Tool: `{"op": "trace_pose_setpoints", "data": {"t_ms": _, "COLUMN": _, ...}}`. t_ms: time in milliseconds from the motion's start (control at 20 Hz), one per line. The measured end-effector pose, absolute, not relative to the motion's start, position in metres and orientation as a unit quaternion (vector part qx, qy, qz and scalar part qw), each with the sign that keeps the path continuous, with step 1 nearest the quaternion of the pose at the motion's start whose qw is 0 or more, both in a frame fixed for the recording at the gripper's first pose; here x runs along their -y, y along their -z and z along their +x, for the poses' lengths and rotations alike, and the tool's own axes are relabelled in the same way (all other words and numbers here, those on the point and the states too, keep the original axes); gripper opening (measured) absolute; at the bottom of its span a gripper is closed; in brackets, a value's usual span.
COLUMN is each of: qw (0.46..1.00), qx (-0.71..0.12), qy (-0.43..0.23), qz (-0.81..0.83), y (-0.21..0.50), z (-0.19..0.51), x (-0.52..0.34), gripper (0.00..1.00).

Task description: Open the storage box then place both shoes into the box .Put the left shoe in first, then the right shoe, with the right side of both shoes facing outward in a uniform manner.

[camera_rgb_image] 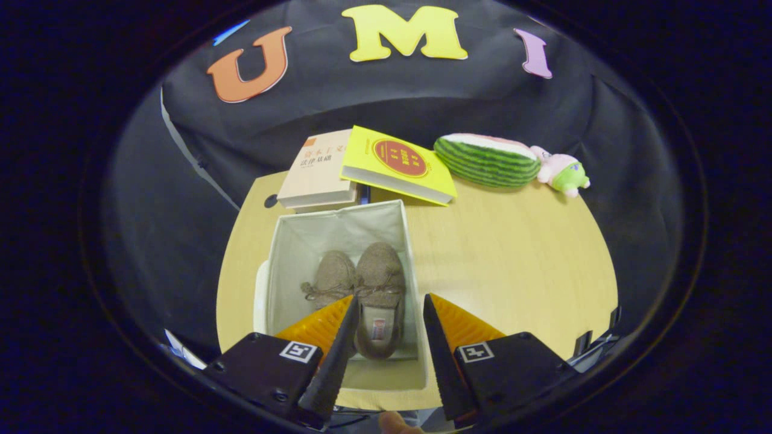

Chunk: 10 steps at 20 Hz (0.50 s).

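So from the gripper view, I had the gripper (387, 299) hanging above the storage box (289, 241), fingers spread apart with nothing pinched between them. The box was open, sitting on the wooden table (518, 259) toward its left edge, with its white fabric lining showing. Both shoes were already inside, side by side, toes pointing toward the far wall of the box. The left shoe (330, 276) lay against the box's left side, partly hidden behind my left finger, and the right shoe (380, 283) sat just next to it, touching it, its heel end showing in the gap between the 2 fingers. Laces were tied in bows on both.

Along the table's far edge, beyond the box, there were 2 books: a beige book (316, 172) and a yellow book (401, 164) resting partly over it. Further along that edge toward the far right corner lay a watermelon plush (485, 160), and just beside it a small pink and green plush toy (564, 172). Rest of the tabletop on the right was bare wood.
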<state>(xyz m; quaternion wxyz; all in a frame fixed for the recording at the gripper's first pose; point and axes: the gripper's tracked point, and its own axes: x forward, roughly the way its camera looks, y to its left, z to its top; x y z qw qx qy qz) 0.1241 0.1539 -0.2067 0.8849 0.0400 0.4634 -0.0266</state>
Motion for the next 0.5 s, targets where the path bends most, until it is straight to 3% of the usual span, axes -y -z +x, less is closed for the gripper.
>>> {"op": "trace_pose_setpoints", "data": {"t_ms": 500, "qw": 0.937, "qx": -0.345, "qy": 0.04, "qz": 0.041, "y": 0.086, "z": 0.128, "x": -0.112, "gripper": 0.69}}
